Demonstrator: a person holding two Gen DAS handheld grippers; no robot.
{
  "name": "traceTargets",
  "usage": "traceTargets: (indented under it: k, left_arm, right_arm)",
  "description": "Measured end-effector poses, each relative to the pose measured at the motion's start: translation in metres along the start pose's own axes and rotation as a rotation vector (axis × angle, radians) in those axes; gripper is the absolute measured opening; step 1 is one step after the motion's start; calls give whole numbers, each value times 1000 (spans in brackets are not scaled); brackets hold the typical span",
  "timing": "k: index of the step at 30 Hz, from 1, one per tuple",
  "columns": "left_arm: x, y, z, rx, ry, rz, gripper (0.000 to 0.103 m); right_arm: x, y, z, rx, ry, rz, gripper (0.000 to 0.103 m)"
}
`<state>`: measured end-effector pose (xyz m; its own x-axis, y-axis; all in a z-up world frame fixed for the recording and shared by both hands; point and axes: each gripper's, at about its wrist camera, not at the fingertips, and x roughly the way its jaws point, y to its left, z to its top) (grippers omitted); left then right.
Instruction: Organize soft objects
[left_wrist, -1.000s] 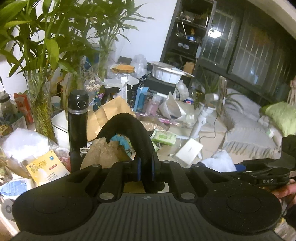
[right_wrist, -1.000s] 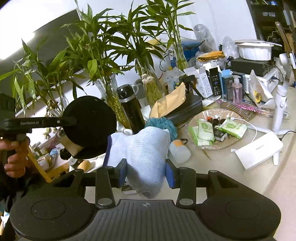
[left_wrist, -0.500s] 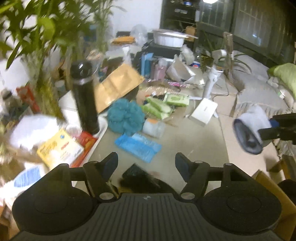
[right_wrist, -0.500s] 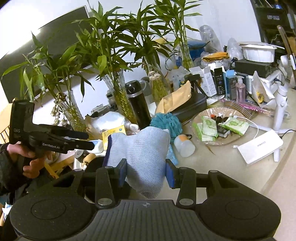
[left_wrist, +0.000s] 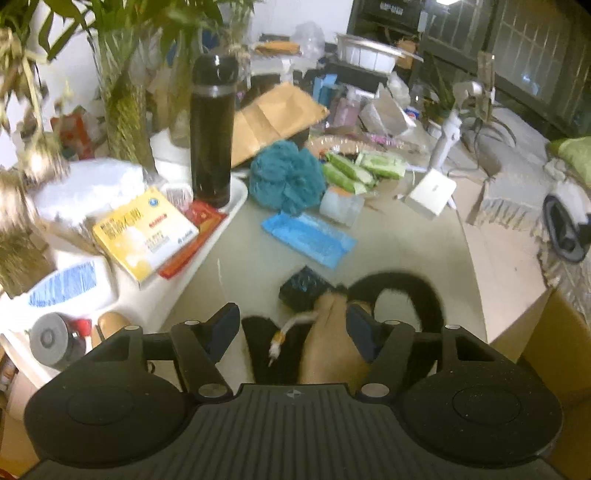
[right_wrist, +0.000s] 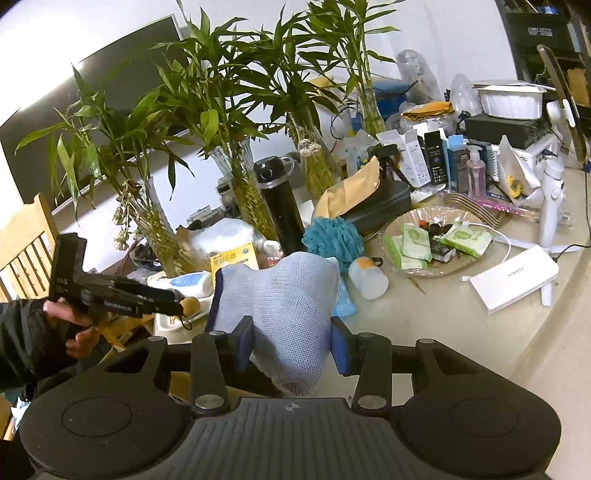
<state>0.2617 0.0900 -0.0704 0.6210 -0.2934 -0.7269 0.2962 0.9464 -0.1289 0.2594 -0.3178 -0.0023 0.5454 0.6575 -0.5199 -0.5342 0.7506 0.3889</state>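
Observation:
My left gripper (left_wrist: 291, 317) points down at the table with its jaws closing, wide apart. Between them lies a black hat (left_wrist: 406, 291) with a tan lining (left_wrist: 328, 339) and a white tag; the pads do not press on it. From the right wrist view that gripper (right_wrist: 173, 299) is at the left, held by a hand (right_wrist: 79, 325). My right gripper (right_wrist: 291, 326) is shut on a pale blue mesh slipper (right_wrist: 280, 295), which also shows at the far right (left_wrist: 565, 221). A teal bath pouf (left_wrist: 284, 177) lies mid-table.
A black flask (left_wrist: 212, 129), glass vases of bamboo (right_wrist: 251, 192) and a yellow box (left_wrist: 144, 232) crowd the left. A blue packet (left_wrist: 308, 236), a small black packet (left_wrist: 303, 288), a white box (left_wrist: 432, 192) and a plate (right_wrist: 424, 271) of green packets lie further along. A cardboard box (left_wrist: 554, 332) stands below the table's edge.
The left gripper let go of the black hat, opened and sank toward the table, where the hat now lies. The right gripper kept its hold on the slipper and drifted slightly.

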Motion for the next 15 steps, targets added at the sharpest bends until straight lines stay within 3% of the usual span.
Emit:
traceTargets:
  k: [4, 7, 12, 14, 15]
  left_arm:
    - [16, 2, -9, 1, 46, -27, 50]
    - [29, 3, -15, 0, 77, -71, 50]
    - [60, 9, -21, -54, 180, -219, 49]
    - [72, 12, -25, -73, 213, -199, 38]
    - [75, 12, -26, -74, 225, -190, 20]
  right_arm:
    - [-3, 1, -1, 1, -3, 4, 46]
    - [-4, 4, -2, -3, -2, 7, 46]
    - [-6, 6, -4, 5, -5, 26, 46]
    - [-7, 6, -4, 11, -9, 32, 46]
    - [-7, 7, -4, 10, -11, 32, 46]
